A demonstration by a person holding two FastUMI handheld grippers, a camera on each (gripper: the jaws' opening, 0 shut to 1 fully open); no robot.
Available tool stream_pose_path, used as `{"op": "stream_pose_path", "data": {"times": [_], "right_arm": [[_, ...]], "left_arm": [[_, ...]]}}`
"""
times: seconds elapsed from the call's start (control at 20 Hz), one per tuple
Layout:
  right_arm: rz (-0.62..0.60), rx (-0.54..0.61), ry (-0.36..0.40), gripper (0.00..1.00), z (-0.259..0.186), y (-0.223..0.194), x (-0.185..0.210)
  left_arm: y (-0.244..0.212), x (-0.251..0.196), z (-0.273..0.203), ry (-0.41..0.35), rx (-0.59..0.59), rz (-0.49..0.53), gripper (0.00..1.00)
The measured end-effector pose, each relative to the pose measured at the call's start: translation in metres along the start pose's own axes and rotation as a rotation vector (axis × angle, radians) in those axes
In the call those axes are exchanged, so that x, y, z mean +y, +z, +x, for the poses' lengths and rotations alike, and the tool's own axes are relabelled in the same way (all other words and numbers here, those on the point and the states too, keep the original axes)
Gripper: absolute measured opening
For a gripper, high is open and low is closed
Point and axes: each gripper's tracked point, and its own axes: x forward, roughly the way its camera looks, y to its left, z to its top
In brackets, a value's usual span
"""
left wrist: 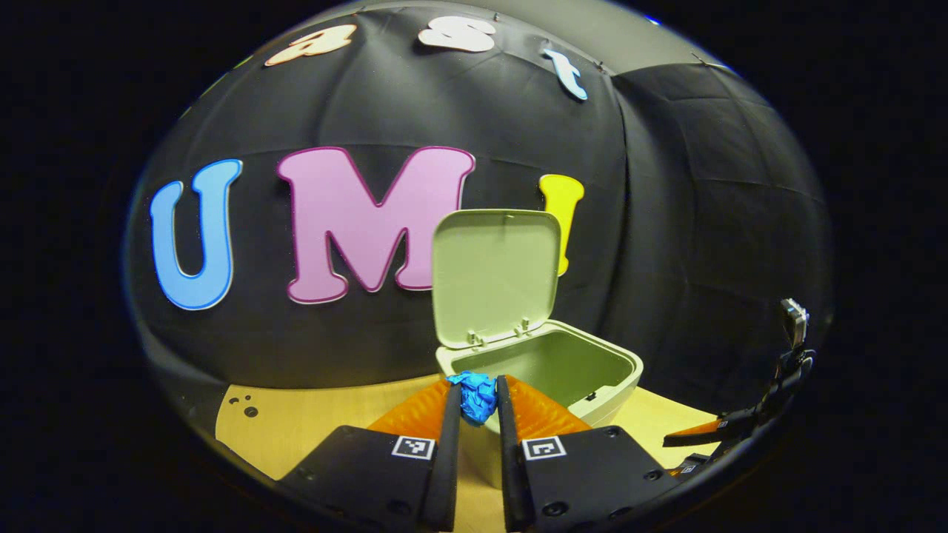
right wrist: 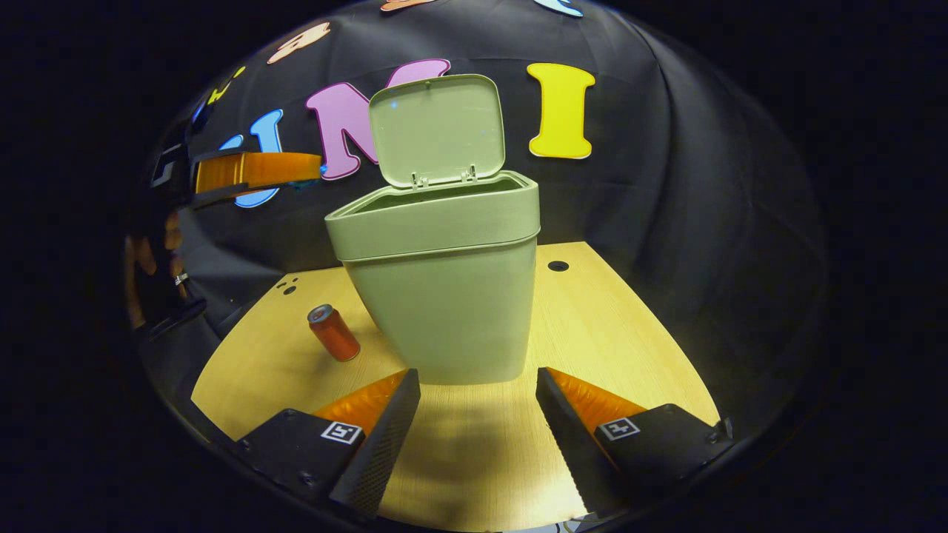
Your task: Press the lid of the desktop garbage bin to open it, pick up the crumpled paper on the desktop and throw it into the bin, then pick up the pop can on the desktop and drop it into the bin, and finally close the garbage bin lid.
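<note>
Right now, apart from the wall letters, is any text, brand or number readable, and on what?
pop can: any print too small to read.
garbage bin: no text.
crumpled paper: no text.
square markers on the left gripper and right gripper: patterns, no words.

Both views are sharp at centre, with strong fisheye bending toward the rims. Light falls from above: the worktop (right wrist: 607, 326) glows bright and warm, while the black cloth wall stays dim. In the right gripper view the bin (right wrist: 444, 296) casts a soft shadow toward the camera, between the claw fingers. The edges darken and smear slightly. No glare, no motion blur.
</note>
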Motion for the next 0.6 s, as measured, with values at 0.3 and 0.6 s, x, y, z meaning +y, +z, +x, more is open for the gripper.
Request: {"op": "stream_pose_path", "data": {"times": [0.3, 0.6], "right_arm": [[0.005, 0.046, 0.053, 1.00, 0.013, -0.010, -0.005], [-0.006, 0.084, 0.059, 0.99, 0.015, -0.018, -0.011]], "left_arm": [[-0.011, -0.030, 0.035, -0.036, 0.051, 0.002, 0.29], [-0.015, -0.031, 0.046, -0.023, 0.039, -0.012, 0.32]]}}
